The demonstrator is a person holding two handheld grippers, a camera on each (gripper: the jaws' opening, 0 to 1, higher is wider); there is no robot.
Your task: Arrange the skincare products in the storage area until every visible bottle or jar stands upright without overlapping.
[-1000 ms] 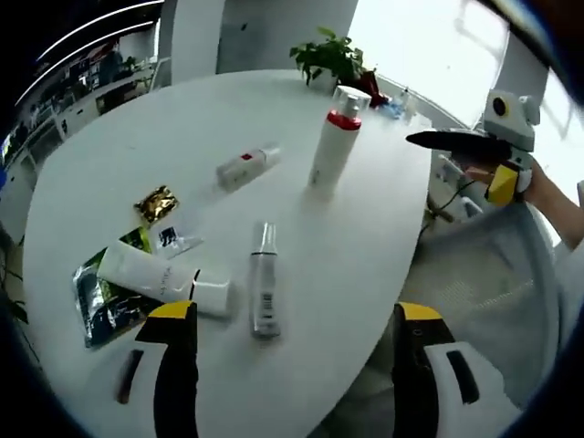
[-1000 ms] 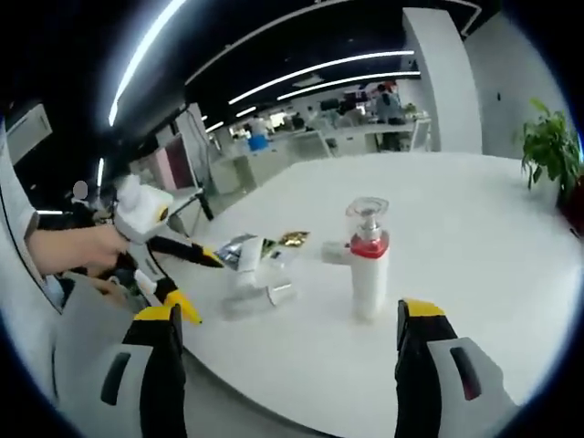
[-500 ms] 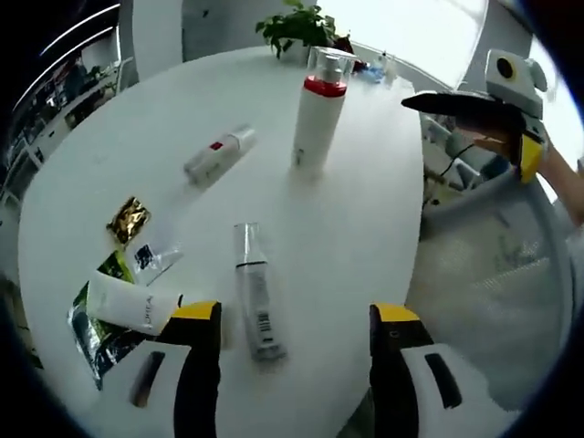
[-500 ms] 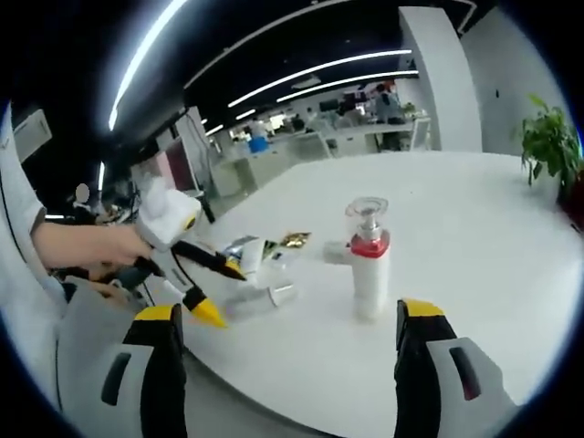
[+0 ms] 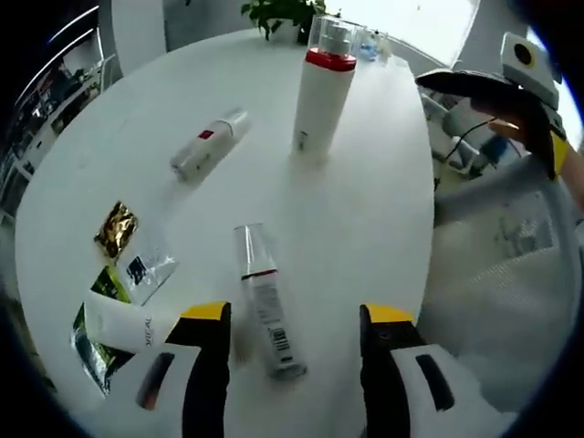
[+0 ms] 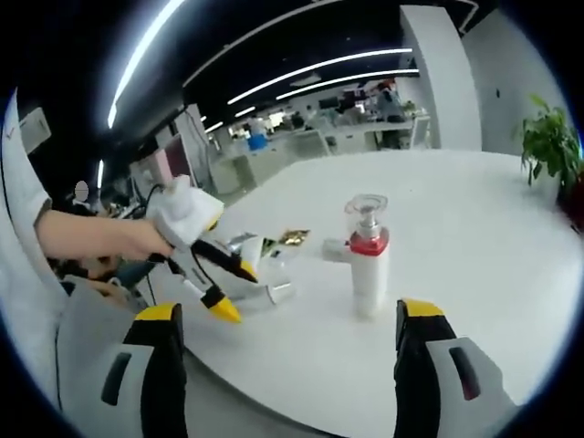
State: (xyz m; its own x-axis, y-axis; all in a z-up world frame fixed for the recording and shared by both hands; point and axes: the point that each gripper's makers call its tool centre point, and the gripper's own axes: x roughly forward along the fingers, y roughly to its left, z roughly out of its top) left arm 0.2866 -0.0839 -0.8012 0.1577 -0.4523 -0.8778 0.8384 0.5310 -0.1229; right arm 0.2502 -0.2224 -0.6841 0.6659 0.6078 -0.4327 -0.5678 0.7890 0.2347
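Holding my left gripper (image 5: 295,319) spread over lying clear bottle (image 5: 265,301) | my right gripper (image 6: 290,321) spread | pump bottle (image 5: 321,89) upright

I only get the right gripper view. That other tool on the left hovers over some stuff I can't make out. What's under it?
Observer: A slim clear-capped bottle lies flat on the table between the left tool's open jaws, not gripped.
Operator: And the thing behind the pump bottle?
Observer: A small white bottle with a red band, lying on its side beyond the upright pump bottle.
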